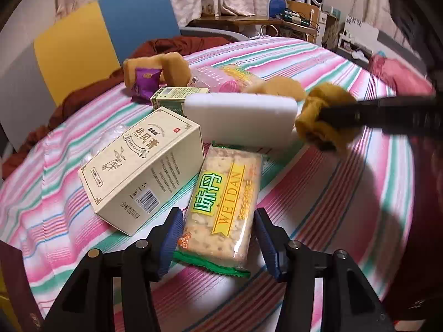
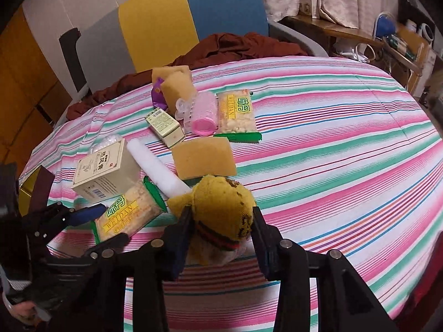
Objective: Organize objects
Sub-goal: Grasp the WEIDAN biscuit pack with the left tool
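On the striped bedspread (image 2: pixel 332 127) a loose pile of items is laid out for sorting. Nearest the left gripper (image 1: pixel 218 238) lies a cracker pack (image 1: pixel 221 210), lengthwise between the blue pads (image 1: pixel 171 238); jaws are open, w/ a gap seen on each side of the pack, so nothing is held yet. Just beside the pack, at left, a cream box (image 1: pixel 141 166) is leaning, & a white foam block (image 1: pixel 238 116) sits behind it.

The right gripper (image 2: pixel 221 238) is clamped on a yellow knit sock (image 2: pixel 221 207), bunched between the pads & seemingly lifted clear of the bedspread, near the foam block's end. A tan sponge (image 2: pixel 205 157) lies just beyond it; a 2nd cracker pack (image 2: pixel 236 110), a pink roller (image 2: pixel 203 116) & a small green box (image 2: pixel 166 124) are grouped farther back.

Step in hand, as judged: pack to be gripped by the left. For a clean pick, the jaws should be lowered straight down astride the pack's narrow width, kept centred so neither pad rides onto the wrapper top. Closing should be gentle, since crackers are probably brittle & the film slippery. The cream box corner is close to the left pad, so contact there should be avoided. The sock should be kept off to the side, well away from the left approach.
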The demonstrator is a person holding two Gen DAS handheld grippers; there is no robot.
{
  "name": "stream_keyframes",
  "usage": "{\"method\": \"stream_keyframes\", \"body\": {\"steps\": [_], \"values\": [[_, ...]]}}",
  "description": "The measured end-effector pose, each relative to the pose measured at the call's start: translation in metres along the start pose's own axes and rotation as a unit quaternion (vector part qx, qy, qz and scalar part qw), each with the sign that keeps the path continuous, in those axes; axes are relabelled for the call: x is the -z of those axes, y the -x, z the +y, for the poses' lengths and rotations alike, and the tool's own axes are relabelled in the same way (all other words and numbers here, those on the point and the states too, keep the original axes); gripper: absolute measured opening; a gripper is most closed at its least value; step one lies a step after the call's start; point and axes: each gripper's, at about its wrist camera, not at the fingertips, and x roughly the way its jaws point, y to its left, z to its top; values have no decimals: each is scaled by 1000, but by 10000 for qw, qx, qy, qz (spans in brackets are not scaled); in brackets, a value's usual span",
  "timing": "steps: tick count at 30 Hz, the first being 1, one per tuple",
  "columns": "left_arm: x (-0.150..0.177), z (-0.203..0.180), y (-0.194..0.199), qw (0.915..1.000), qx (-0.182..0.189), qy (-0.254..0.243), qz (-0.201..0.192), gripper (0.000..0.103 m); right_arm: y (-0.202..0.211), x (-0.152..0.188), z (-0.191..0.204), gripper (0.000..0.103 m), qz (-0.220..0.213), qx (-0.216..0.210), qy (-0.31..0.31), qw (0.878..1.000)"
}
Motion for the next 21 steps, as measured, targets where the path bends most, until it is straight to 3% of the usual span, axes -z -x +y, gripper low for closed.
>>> {"method": "stream_keyframes", "body": {"steps": [11,21], "values": [[34,4,17,9978,62,251,-604,50,10,-3,-7,41,-304,-46,-180,9994],[58,20,34,9951,106,722,-661,49,22,-6,3,41,-746,-133,-1,9971]]}}
